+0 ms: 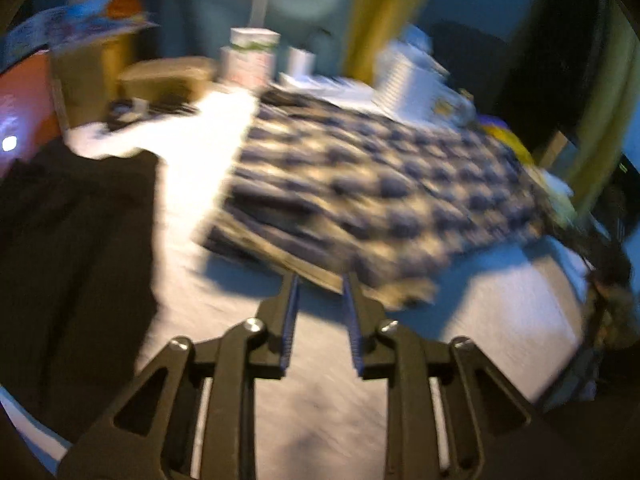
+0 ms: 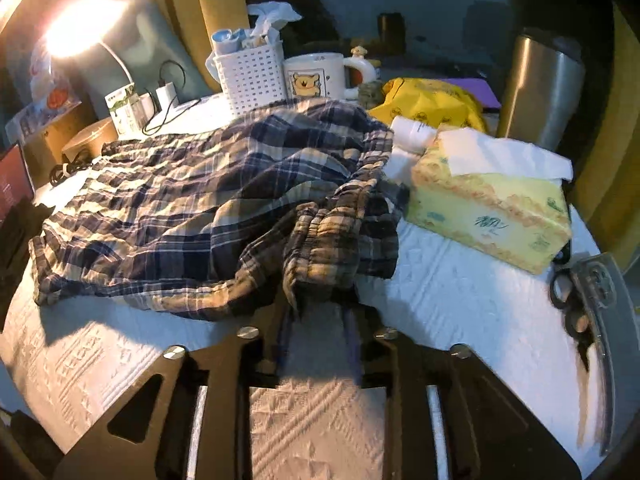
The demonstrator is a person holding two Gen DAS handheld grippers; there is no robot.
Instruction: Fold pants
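The left gripper (image 1: 320, 280) is hanging with its jaws parted and nothing between them, the tips just short of the near edge of the plaid pants (image 1: 372, 184), which are lying blurred across a white textured tablecloth (image 1: 320, 400). At nine o'clock a dark cloth (image 1: 76, 248) is covering the table's left side; cardboard boxes (image 1: 168, 76) are sitting at eleven o'clock.

In the right wrist view, the right gripper (image 2: 316, 312) is also standing apart, its tips at the bunched waistband, whether touching it cannot be told. The pants are spreading from centre toward nine o'clock. A tissue box (image 2: 488, 204) is resting at three o'clock, a steel tumbler (image 2: 540, 88) at two, a yellow bag (image 2: 432, 104) and bear mug (image 2: 316, 76) at twelve to one, a white basket (image 2: 248, 80) beside it, and a lit lamp (image 2: 84, 24) glowing at ten o'clock.
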